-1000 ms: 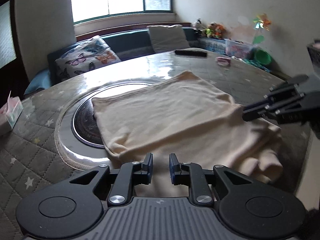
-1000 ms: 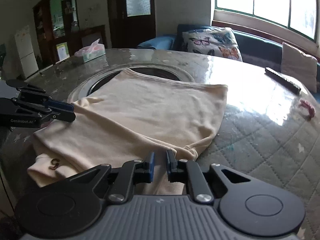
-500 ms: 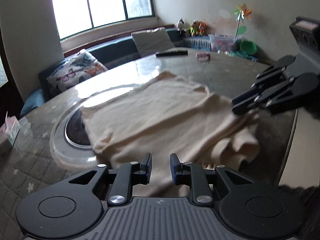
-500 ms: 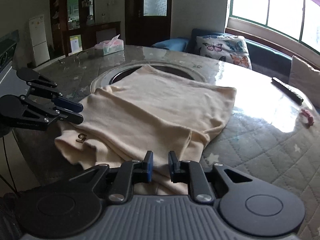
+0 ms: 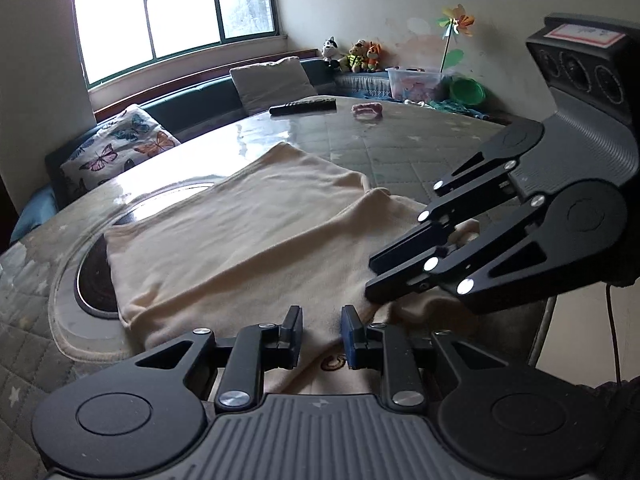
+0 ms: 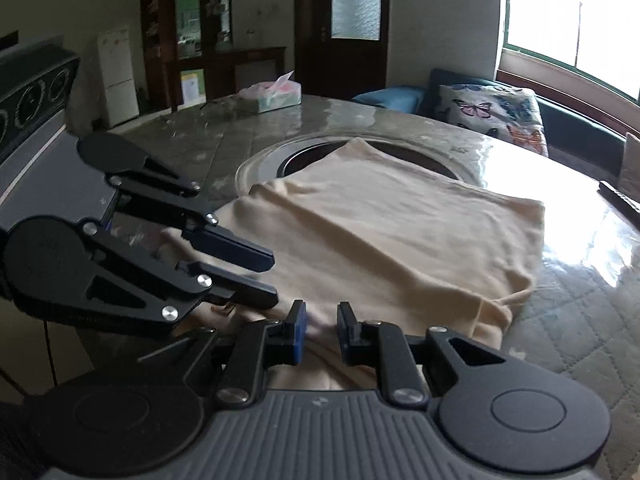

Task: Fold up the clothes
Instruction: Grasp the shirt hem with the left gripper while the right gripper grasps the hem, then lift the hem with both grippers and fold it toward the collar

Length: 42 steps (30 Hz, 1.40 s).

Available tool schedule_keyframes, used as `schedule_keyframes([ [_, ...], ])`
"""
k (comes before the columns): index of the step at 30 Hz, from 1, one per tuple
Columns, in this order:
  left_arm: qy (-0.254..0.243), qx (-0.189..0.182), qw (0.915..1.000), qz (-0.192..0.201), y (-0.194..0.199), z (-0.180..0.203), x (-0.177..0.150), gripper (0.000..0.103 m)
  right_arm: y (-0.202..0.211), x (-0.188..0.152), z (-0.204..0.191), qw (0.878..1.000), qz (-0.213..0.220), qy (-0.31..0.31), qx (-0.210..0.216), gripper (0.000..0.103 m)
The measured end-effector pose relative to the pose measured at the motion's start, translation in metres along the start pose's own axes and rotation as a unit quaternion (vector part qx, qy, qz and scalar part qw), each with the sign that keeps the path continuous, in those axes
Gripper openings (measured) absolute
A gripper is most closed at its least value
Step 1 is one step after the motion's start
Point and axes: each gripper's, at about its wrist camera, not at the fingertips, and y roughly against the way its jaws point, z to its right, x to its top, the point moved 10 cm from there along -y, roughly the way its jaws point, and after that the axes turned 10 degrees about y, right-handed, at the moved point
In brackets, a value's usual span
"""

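A cream garment [image 5: 248,240] lies spread on the round table, partly over the dark round inset; it also shows in the right wrist view [image 6: 392,232]. Its near edge hangs over the table's front, with a small brown logo [image 5: 334,362]. My left gripper [image 5: 320,330] is open, its fingers on either side of the cloth at the near edge. My right gripper [image 6: 321,330] is open over the same near edge. Each gripper shows in the other's view, close together: the right one [image 5: 372,280], the left one [image 6: 274,278].
The table [image 5: 420,148] has a quilted cover under clear plastic. A remote [image 5: 302,106] and a pink object [image 5: 366,110] lie at the far side. A tissue box [image 6: 276,96] stands at the far left. A bench with cushions [image 5: 120,148] runs under the window.
Both grippers have moved toward each other along the garment's near edge and now sit side by side. The near part of the cloth is more bunched between them.
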Motion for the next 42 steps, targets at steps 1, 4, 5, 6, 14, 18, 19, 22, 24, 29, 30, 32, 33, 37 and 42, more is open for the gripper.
schedule_keyframes([
  [1,0.001,0.0,1.0,0.0,0.0,0.0,0.0,0.024,0.001,-0.001,0.0,1.0,0.0,-0.001,-0.001,0.017],
  [4,0.002,-0.001,1.0,0.0,0.0,0.0,-0.001,0.024,0.007,-0.006,0.004,1.0,-0.002,-0.011,-0.006,0.02],
  [5,0.002,-0.001,1.0,0.002,0.001,-0.001,0.0,0.025,0.008,-0.009,0.006,1.0,-0.007,-0.012,-0.007,0.023],
  [6,0.003,0.001,1.0,0.004,0.004,-0.002,0.0,0.028,0.009,-0.011,0.007,1.0,-0.008,-0.015,-0.008,0.023],
  [14,-0.019,0.013,0.9997,0.003,0.05,-0.02,-0.013,0.037,0.027,-0.029,0.031,0.998,-0.019,-0.06,-0.019,0.023],
  [18,-0.066,0.006,0.9977,-0.009,0.065,-0.013,-0.029,0.043,0.037,-0.024,0.029,0.999,-0.009,-0.052,-0.011,0.025],
  [19,-0.08,0.006,0.9967,-0.012,0.064,-0.009,-0.032,0.043,0.039,-0.023,0.029,0.999,-0.007,-0.051,-0.009,0.027],
  [22,-0.111,0.004,0.9936,-0.016,0.057,0.002,-0.041,0.043,0.044,-0.02,0.026,0.999,-0.012,-0.029,-0.009,0.03],
  [24,-0.13,0.006,0.9915,-0.008,0.05,0.01,-0.043,0.043,0.047,-0.021,0.022,1.0,-0.018,-0.012,-0.009,0.035],
  [29,-0.128,0.002,0.9917,0.01,0.036,0.016,-0.036,0.029,0.054,-0.026,0.01,0.999,-0.031,0.031,-0.005,0.051],
  [30,-0.121,0.003,0.9925,0.013,0.034,0.014,-0.033,0.019,0.055,-0.027,0.008,0.999,-0.032,0.039,-0.006,0.053],
  [32,-0.094,0.002,0.9953,0.024,0.034,0.007,-0.021,0.011,0.057,-0.028,0.003,0.998,-0.031,0.056,-0.005,0.053],
  [33,-0.08,-0.001,0.9964,0.028,0.036,0.004,-0.015,0.01,0.057,-0.028,0.002,0.998,-0.029,0.064,-0.003,0.053],
  [37,-0.023,-0.003,0.9988,0.043,0.034,-0.015,0.013,0.009,0.051,-0.024,-0.002,0.996,-0.022,0.084,0.001,0.055],
  [42,0.015,-0.003,0.9989,0.043,0.021,-0.031,0.034,0.009,0.032,-0.015,0.003,0.995,-0.012,0.097,-0.004,0.055],
])
